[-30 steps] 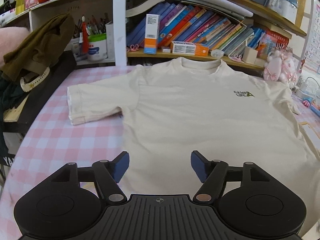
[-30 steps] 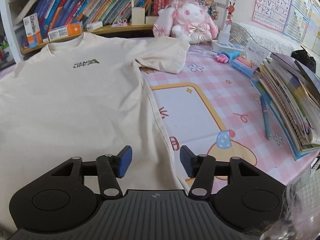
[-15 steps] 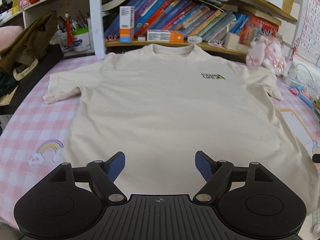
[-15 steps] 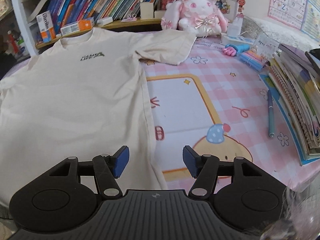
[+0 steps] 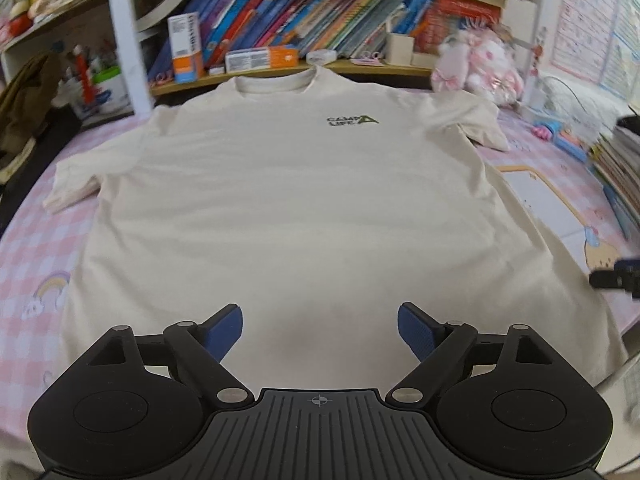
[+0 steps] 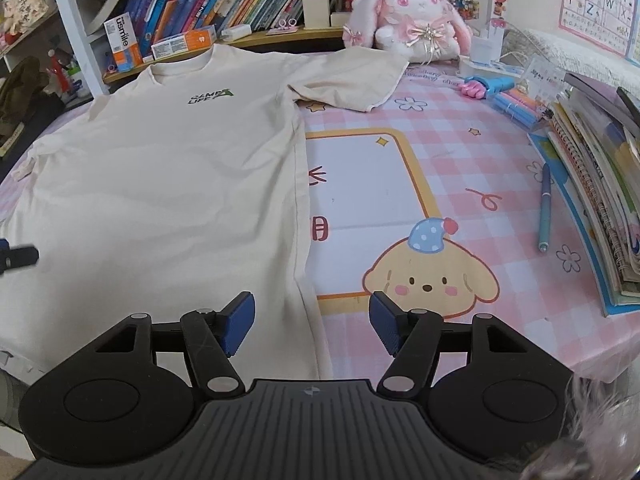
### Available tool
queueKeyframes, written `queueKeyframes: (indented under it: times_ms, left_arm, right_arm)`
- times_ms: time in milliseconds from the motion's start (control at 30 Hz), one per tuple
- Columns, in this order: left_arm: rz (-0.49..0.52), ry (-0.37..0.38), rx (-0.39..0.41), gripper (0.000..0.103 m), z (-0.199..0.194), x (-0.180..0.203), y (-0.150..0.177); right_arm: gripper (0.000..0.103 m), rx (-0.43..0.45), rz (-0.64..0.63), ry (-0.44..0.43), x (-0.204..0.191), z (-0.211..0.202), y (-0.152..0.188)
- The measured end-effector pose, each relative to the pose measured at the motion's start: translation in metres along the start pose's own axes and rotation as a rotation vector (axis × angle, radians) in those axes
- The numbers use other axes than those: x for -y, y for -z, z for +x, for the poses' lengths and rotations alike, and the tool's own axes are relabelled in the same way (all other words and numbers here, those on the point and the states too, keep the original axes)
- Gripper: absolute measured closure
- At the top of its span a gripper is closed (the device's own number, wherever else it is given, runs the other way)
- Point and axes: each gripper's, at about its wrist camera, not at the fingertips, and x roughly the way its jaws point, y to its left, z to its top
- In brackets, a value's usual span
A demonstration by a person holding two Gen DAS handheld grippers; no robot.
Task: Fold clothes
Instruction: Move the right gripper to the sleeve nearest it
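Note:
A cream T-shirt (image 5: 288, 200) with a small green chest logo lies flat, face up, on the pink checked table, collar toward the bookshelf and both sleeves spread. My left gripper (image 5: 320, 330) hovers above the middle of the shirt's lower hem; its jaws are opening and nothing is between them. In the right wrist view the same T-shirt (image 6: 160, 184) fills the left half. My right gripper (image 6: 311, 322) hangs over the shirt's lower right corner, straddling the side seam, jaws opening, pads clear of the cloth.
A pink checked tablecloth (image 6: 460, 148) with a cartoon dog print covers the table. A stack of notebooks (image 6: 592, 184) and a blue pen (image 6: 545, 208) lie at the right. A pink plush rabbit (image 6: 412, 20) and a bookshelf (image 5: 304, 28) stand behind. Dark clothes (image 5: 24, 96) hang at the left.
The left gripper has slid right from the shirt's left side to the middle of the hem, its jaws spreading wider. The right gripper shifted slightly right along the hem corner and widened a little.

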Motion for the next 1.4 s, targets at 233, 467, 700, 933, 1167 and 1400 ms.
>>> queueKeyframes:
  times_ms: [233, 467, 700, 933, 1167, 1400]
  left_arm:
    - [-0.012, 0.007, 0.007, 0.015, 0.017, -0.024, -0.014]
    - [-0.015, 0.049, -0.028, 0.015, 0.037, -0.048, -0.015]
    - [-0.011, 0.045, -0.055, 0.015, 0.051, -0.057, -0.016]
    - [-0.074, -0.021, -0.07, 0.015, 0.066, -0.043, -0.033]
    - [-0.098, -0.088, -0.08, 0.015, 0.077, -0.006, -0.043]
    - [-0.102, -0.156, -0.133, 0.015, 0.075, 0.022, -0.033]
  right_arm:
    - [0.042, 0.015, 0.052, 0.029, -0.012, 0.005, -0.017]
    - [0.042, 0.005, 0.174, 0.072, -0.017, 0.014, -0.025]
    - [0.042, -0.009, 0.228, 0.079, -0.017, 0.027, -0.037]
    - [0.043, 0.015, 0.249, 0.039, 0.015, 0.055, -0.08]
    - [0.044, 0.057, 0.24, -0.01, 0.081, 0.096, -0.141]
    - [0.048, 0.079, 0.123, -0.026, 0.137, 0.153, -0.198]
